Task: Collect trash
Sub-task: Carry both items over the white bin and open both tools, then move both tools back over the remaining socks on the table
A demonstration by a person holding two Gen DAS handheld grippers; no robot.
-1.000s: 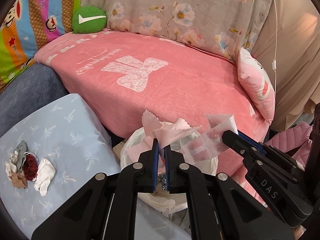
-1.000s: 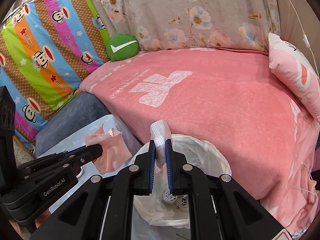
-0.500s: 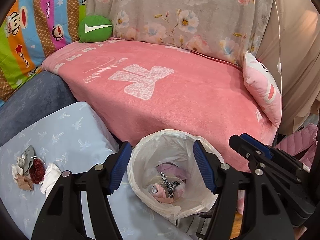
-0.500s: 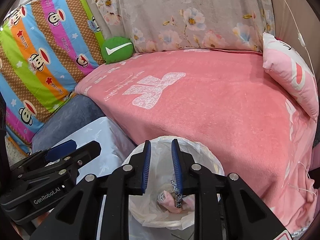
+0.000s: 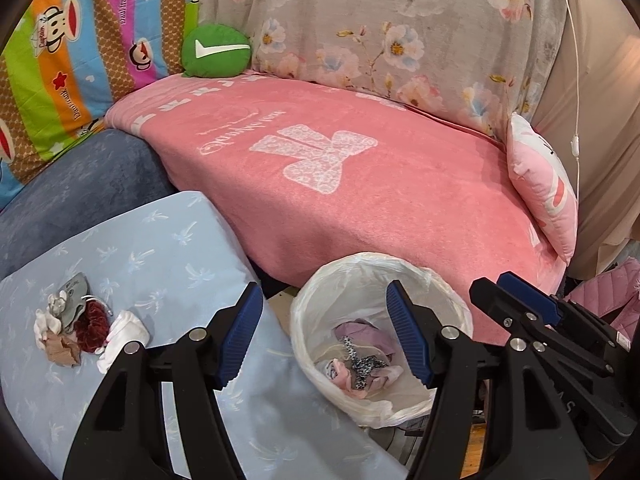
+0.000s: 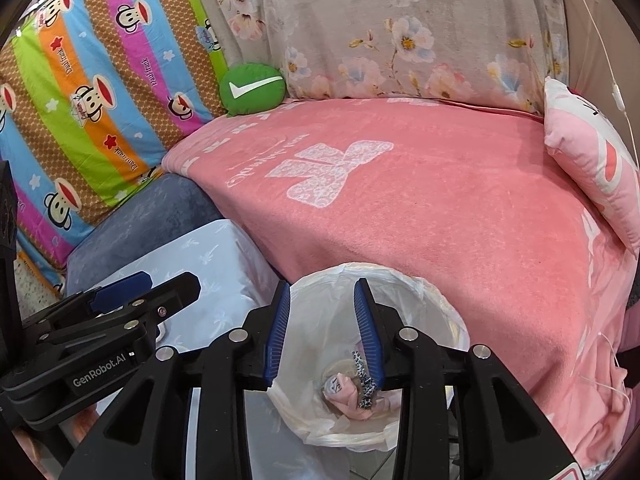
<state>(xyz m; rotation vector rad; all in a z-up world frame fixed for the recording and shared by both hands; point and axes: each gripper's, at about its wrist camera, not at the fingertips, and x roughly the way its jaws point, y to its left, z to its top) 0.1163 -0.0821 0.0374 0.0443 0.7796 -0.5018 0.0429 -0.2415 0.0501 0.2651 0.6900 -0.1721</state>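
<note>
A white bag-lined trash bin (image 5: 444, 292) stands between the light blue table (image 5: 160, 240) and the pink sofa; it also shows in the right wrist view (image 6: 424, 284). Pink cloth scraps and a spotted strip (image 5: 362, 364) lie inside it. My left gripper (image 5: 322, 330) is wide open and empty above the bin's left rim. My right gripper (image 6: 322, 330) is open and empty over the bin. A small pile of trash (image 5: 80, 326), white, dark red, grey and brown bits, lies on the table to the left.
A pink blanket (image 5: 360, 184) covers the sofa behind the bin, with a pink pillow (image 5: 544, 188) at right and a green round cushion (image 5: 216, 50) at the back. A dark blue armrest (image 5: 80, 184) lies beyond the table.
Both grippers were shut on trash, left on pink cloth, right on a clear plastic wrapper. Both have opened, the pieces have left the grippers, and pink cloth now lies in the bin.
</note>
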